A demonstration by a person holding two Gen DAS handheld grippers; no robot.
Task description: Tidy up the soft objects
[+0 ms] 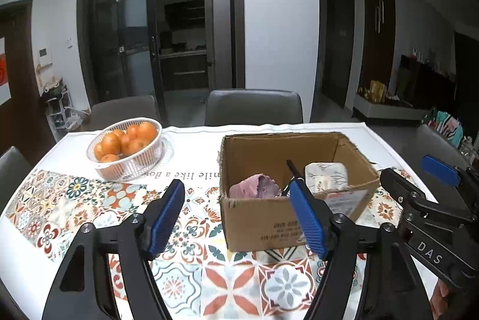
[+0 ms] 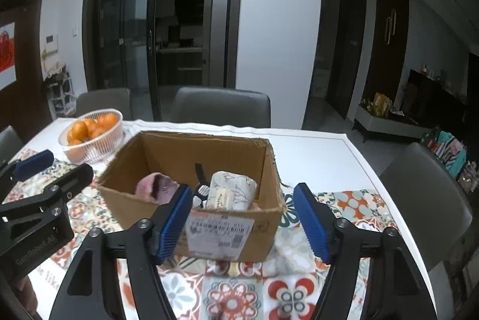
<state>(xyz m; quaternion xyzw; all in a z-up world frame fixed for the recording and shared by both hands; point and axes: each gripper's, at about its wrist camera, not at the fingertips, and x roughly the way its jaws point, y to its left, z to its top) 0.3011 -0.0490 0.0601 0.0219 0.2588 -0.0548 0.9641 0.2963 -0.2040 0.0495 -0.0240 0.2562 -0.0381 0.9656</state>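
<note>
An open cardboard box stands on the patterned tablecloth; it also shows in the right wrist view. Inside lie a purple-pink soft item, a white printed soft pack and a black strap. My left gripper is open and empty, in front of the box's near left corner. My right gripper is open and empty, in front of the box's labelled near wall. Each gripper shows in the other's view.
A clear plastic basket of oranges stands at the back left of the table. Grey chairs stand at the far side and on the right. The table's right edge runs near the box.
</note>
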